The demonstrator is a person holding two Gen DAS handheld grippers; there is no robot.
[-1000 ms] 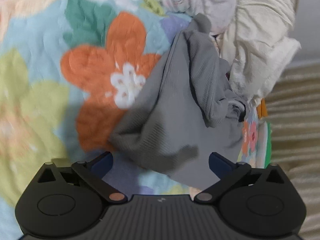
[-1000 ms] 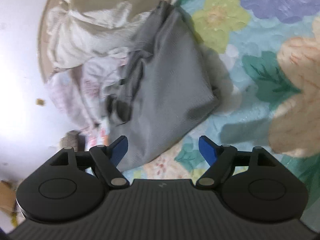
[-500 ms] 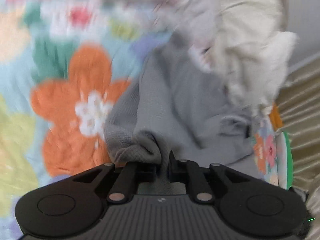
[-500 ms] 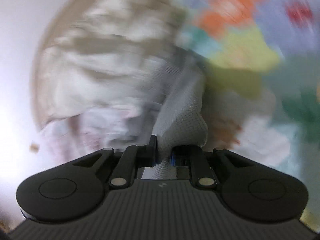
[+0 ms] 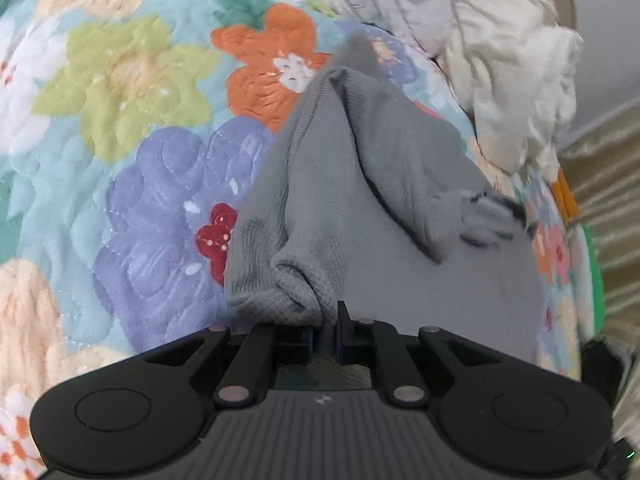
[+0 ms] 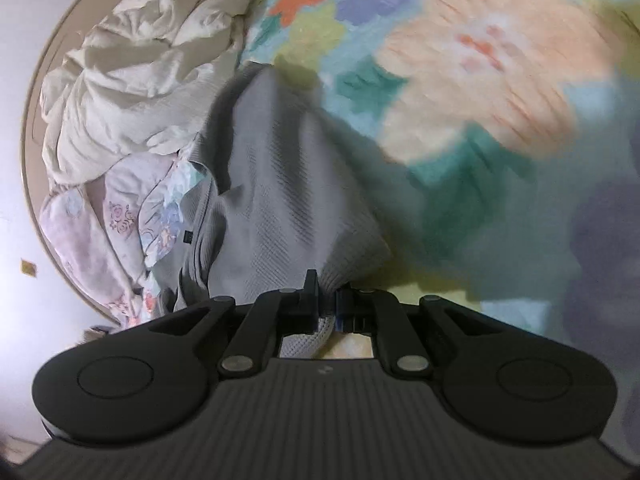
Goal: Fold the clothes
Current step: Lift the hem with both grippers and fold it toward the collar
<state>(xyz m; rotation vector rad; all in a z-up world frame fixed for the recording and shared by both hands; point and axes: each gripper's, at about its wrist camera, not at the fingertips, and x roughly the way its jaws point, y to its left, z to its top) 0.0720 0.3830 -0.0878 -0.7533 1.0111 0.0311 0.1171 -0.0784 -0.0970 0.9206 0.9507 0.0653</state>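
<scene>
Grey garment (image 5: 352, 184) is pinched in both the left gripper (image 5: 324, 338) and right gripper (image 6: 328, 308) fingers, trailing forward.

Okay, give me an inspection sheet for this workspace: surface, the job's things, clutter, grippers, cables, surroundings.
Surface: floral quilt with big orange, purple and peach flowers, covering a bed.
Job's things: one grey knit garment, bunched and unfolded, its near edge lifted, the far end towards the pile.
Clutter: cream bedding heaped at the quilt's edge; a pale pink floral cloth beside it.
Grippers: left hand-held gripper shut on a gathered edge of the garment; right hand-held gripper shut on another edge.
Cables: nothing seen.
Surroundings: pale wall past the bed; ridged beige fabric at the right of the left wrist view.
</scene>
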